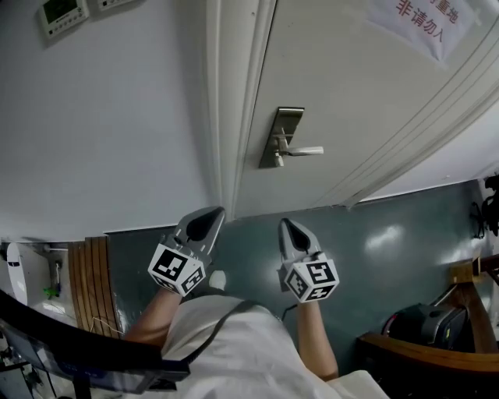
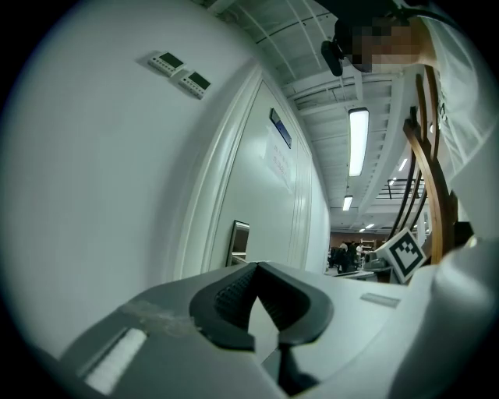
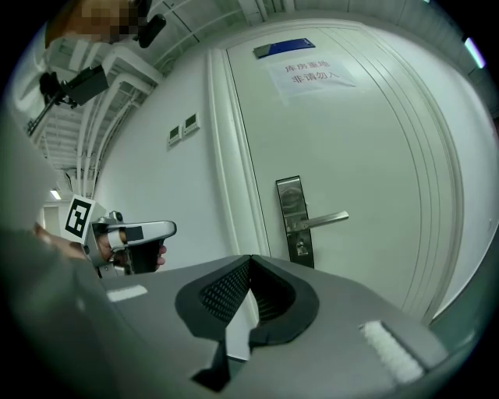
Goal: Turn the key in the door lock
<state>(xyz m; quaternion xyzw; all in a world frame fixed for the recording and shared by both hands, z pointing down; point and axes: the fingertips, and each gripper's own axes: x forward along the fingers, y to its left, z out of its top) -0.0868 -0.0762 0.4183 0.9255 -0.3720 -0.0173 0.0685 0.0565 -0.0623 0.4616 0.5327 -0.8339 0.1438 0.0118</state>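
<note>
A white door point(image 1: 351, 93) stands ahead, with a steel lock plate point(image 1: 282, 132) and a lever handle point(image 1: 306, 150) on it. In the right gripper view the lock plate point(image 3: 290, 195) and lever point(image 3: 323, 220) are plain, and a small key-like piece point(image 3: 300, 248) sits at the keyhole under the lever. Both grippers hover well short of the door and touch nothing. My left gripper point(image 1: 214, 212) points at the door frame with its jaws together and empty. My right gripper point(image 1: 285, 224) is shut and empty, below the lock.
Two wall control panels point(image 1: 62, 14) are mounted left of the door frame. A paper notice point(image 1: 425, 23) hangs high on the door. A black bag point(image 1: 425, 319) and wooden furniture point(image 1: 468, 312) stand on the dark floor at right, and wooden slats point(image 1: 93, 280) at left.
</note>
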